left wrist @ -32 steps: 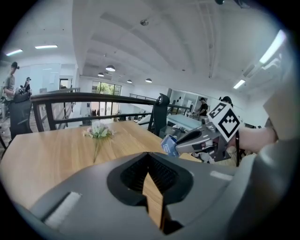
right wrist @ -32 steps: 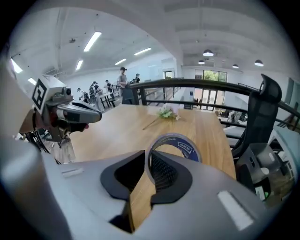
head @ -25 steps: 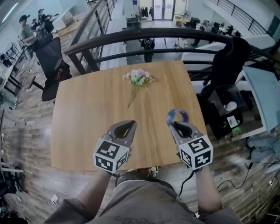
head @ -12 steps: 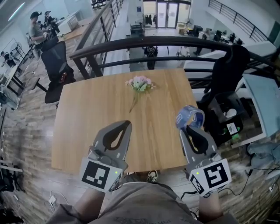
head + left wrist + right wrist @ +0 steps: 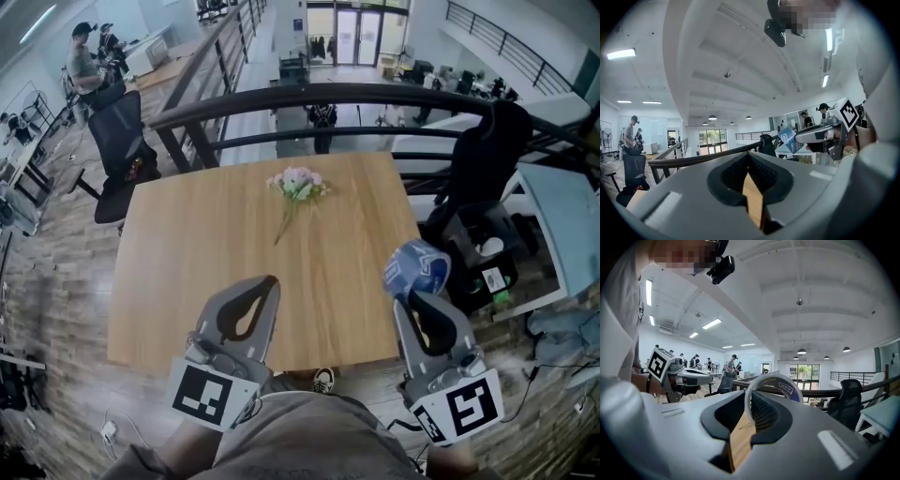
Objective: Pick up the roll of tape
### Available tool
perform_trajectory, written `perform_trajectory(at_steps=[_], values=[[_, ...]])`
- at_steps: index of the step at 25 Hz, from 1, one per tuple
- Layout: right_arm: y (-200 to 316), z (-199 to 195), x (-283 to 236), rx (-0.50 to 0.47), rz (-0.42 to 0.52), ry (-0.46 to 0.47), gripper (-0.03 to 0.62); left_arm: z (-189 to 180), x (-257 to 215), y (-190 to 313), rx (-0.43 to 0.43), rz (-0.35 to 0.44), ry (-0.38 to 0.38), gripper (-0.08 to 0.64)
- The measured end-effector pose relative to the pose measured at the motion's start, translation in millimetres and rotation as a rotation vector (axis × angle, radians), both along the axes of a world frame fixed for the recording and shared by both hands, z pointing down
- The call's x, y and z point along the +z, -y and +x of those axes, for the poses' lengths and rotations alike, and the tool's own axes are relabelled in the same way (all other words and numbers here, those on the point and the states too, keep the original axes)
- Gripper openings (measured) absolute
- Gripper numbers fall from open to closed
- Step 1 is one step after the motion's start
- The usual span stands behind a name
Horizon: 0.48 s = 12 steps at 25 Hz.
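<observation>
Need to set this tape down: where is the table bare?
The table is bare left of the flowers to its left edge, and across the near strip ahead of the left tongs and right tongs. Only the far middle, around the flowers, is taken.

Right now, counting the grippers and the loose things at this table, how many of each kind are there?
roll of tape: 1, gripped by the right gripper
bunch of flowers: 1, lying on the table
grippers: 2, the left gripper shut and empty
Total: 4
</observation>
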State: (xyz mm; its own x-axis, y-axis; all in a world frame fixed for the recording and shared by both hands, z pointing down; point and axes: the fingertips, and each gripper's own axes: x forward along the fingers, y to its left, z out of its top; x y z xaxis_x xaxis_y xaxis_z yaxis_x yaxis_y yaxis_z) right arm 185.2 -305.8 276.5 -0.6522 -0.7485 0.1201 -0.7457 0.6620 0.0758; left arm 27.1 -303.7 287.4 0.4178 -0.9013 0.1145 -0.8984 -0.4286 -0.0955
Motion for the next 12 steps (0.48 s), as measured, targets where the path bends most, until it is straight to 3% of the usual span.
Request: perform_trajectory(at_steps=[12], values=[[0.5,5.0,11.1,0.016,-0.029,-0.002,0.052,3.5,0.8,-0.8,0.012,-0.003,-0.007,0.002]])
